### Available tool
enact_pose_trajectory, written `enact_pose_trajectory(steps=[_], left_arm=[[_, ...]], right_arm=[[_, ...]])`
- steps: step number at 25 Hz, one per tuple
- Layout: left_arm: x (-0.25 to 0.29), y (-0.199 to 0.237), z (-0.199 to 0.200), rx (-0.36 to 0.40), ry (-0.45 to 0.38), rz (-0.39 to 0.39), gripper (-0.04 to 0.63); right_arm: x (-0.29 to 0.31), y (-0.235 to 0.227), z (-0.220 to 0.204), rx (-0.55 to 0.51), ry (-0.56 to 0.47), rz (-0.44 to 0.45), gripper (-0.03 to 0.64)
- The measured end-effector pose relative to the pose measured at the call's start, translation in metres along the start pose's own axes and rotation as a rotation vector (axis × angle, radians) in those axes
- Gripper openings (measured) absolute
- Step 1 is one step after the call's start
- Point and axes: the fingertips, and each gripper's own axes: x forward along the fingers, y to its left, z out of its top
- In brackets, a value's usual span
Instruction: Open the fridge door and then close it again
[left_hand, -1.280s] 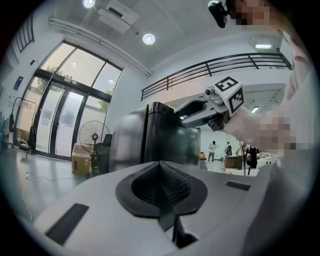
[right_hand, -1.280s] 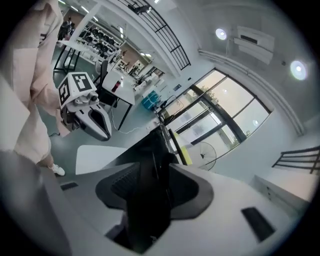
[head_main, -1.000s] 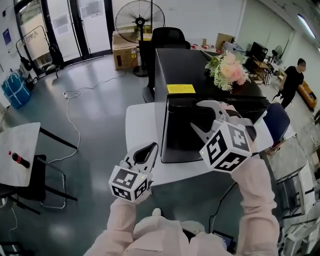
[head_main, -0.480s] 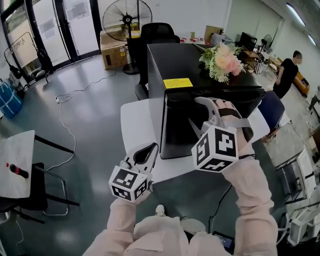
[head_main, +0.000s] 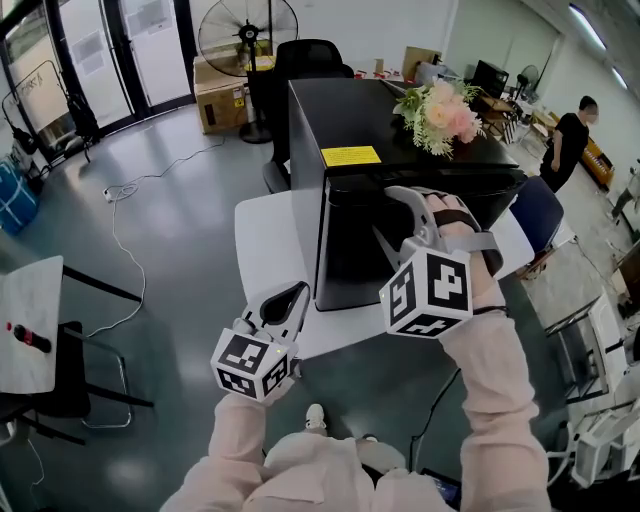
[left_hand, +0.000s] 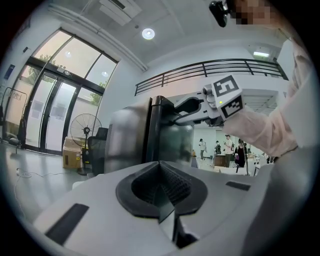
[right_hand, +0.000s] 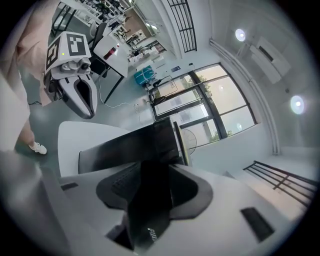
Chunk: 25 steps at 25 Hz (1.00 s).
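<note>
Right gripper (head_main: 395, 225): jaws have just been closing and clamp the edge of the fridge door (head_main: 350, 240), which stands between them.
Left gripper (head_main: 297, 293): jaws together, empty.
Fridge (head_main: 340, 120): ahead of both jaws, on the white table (head_main: 265, 240).

Left tongs (head_main: 298, 292) shut, empty, level. Right tongs (head_main: 392, 215) angled down, jaws just been closing, clamped on fridge door (head_main: 350, 255) edge.

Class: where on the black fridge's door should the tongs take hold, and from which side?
Take the fridge door by its top edge, coming from the front, slightly above. Its face is flat with no handle showing, so that thin lip is probably all tongs can straddle.
</note>
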Motion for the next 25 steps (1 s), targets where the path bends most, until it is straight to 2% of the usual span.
enact_pose_trajectory(steps=[14,25], left_arm=[[-0.009,-0.02,-0.013,-0.023,-0.003,0.119,0.011],[-0.026,-0.058,-0.02,-0.065,-0.033,0.196,0.011]], right_arm=[[-0.008,0.002,-0.003,-0.045,-0.049,-0.072,0.163],[-0.081,0.034,-0.013,-0.103,-0.166,-0.037,0.184]])
